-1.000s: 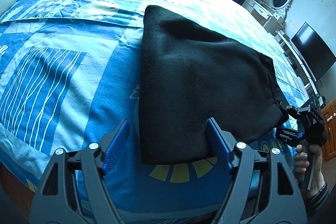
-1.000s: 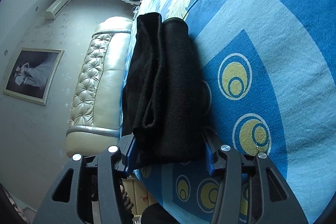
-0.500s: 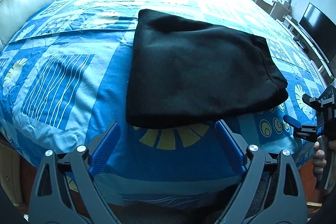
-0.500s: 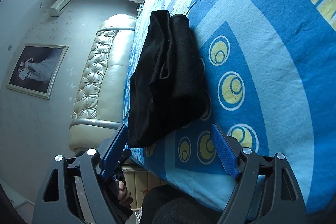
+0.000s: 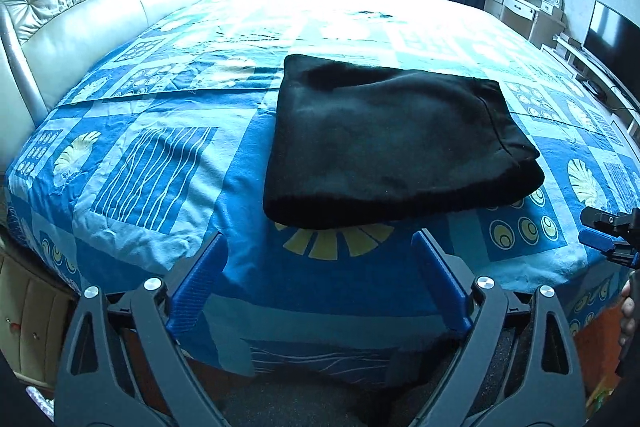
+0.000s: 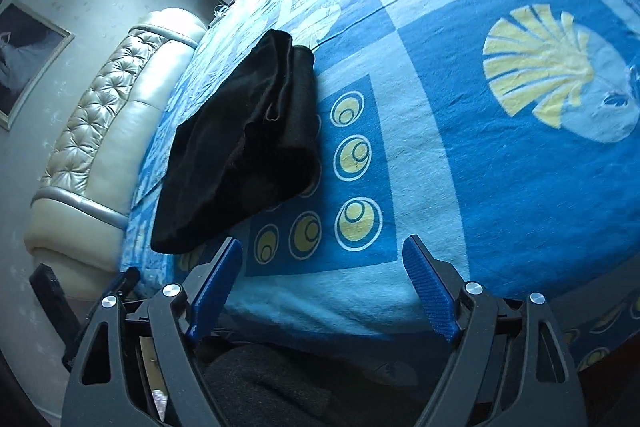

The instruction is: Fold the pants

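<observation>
Black pants [image 5: 396, 147] lie folded into a compact stack near the bed's [image 5: 160, 131] front edge, presumably done; left gripper [image 5: 320, 283] and right gripper [image 6: 320, 287] both released, nothing between jaws, held clear of the cloth.

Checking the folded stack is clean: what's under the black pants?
The black pants lie on the patterned blue bedspread; yellow pattern shapes peek out at their near edge. Whatever lies beneath is hidden.
</observation>
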The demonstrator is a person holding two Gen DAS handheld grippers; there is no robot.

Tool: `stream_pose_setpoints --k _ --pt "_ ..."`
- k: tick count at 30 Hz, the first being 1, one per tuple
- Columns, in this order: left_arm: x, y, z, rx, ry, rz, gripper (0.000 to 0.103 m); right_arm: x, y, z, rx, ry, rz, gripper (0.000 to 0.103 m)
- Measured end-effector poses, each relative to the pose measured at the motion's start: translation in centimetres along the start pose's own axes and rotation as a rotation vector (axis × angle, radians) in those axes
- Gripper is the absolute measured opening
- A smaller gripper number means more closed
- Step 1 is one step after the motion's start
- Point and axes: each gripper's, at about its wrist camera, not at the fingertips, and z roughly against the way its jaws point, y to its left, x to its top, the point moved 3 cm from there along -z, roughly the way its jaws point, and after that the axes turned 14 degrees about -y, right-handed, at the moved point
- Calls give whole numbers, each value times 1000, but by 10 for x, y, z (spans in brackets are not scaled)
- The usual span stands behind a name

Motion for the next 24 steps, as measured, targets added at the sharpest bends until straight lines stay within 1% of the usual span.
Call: stream_pose_setpoints --k 3,7,10,15,24 --pt "2 5 1 24 -12 13 93 2 2 8 -80 -67 111 82" --pt "3 6 1 29 -24 9 93 3 7 14 -151 -129 227 82" --pt "2 3 2 21 -22 15 93 3 11 12 -164 -140 258 82" --pt "1 -5 1 12 -9 -9 93 3 13 10 -174 -146 277 82" --pt "-2 -13 4 15 -15 -30 93 -2 20 12 -175 -145 304 82"
